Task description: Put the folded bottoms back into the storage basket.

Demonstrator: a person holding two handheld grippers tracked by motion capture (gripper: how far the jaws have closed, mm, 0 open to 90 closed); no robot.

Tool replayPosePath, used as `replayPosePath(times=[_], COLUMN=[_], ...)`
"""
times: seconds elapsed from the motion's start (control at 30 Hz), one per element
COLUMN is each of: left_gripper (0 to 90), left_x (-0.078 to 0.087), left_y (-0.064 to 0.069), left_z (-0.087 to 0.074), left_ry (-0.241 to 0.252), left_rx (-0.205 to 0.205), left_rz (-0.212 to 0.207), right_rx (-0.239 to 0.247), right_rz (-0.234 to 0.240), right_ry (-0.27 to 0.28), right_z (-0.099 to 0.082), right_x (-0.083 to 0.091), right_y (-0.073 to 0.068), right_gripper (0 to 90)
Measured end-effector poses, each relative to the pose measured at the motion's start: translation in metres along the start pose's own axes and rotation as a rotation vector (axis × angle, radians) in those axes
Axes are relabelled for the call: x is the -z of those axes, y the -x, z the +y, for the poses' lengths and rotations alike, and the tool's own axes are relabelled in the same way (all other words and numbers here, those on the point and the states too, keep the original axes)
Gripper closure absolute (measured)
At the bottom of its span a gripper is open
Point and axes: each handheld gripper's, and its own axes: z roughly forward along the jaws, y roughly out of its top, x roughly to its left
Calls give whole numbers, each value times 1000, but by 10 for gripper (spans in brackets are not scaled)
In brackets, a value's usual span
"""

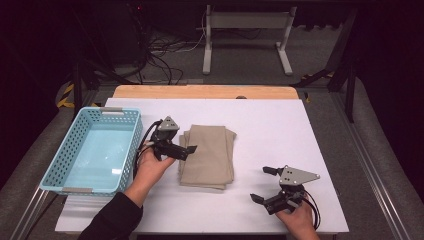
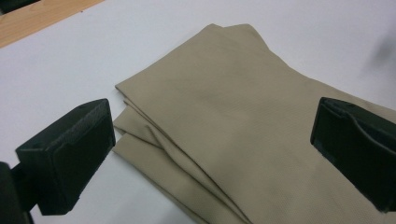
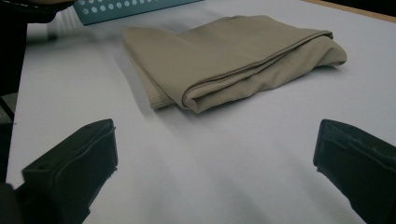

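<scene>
A folded beige cloth (image 1: 207,155) lies in the middle of the white table top (image 1: 280,130). My left gripper (image 1: 184,141) is open at the cloth's left edge. In the left gripper view its jaws stand wide apart over the layered corner of the cloth (image 2: 224,107), and the gripper (image 2: 210,144) holds nothing. My right gripper (image 1: 263,184) is open near the front right of the table, apart from the cloth. In the right gripper view the cloth (image 3: 224,60) lies ahead of the open gripper (image 3: 215,154), with bare table between.
A light blue plastic basket (image 1: 134,142) with nothing in it stands at the table's left, close behind my left hand; its perforated wall (image 3: 121,9) shows in the right gripper view. A wooden strip (image 1: 200,91) runs along the far edge. Cables and a stand lie beyond.
</scene>
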Motion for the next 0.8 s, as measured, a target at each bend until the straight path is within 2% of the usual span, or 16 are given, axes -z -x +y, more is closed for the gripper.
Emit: replayPosePath(times=[0.13, 0.5, 0.67, 0.8], left_gripper=[5, 13, 14, 14], left_x=[-4, -24, -31, -34], left_y=[-1, -9, -12, -12], left_z=[2, 7, 10, 11], left_ry=[-16, -73, -87, -101], left_rx=[-4, 47, 83, 91], left_rz=[17, 85, 89, 93], right_rx=[14, 17, 17, 18], right_rz=[2, 9, 9, 10], right_ry=[-12, -13, -12, -14], right_z=[0, 1, 1, 1], right_x=[-2, -2, -2, -2], right_y=[-2, -3, -3, -3], right_gripper=[3, 3, 3, 3])
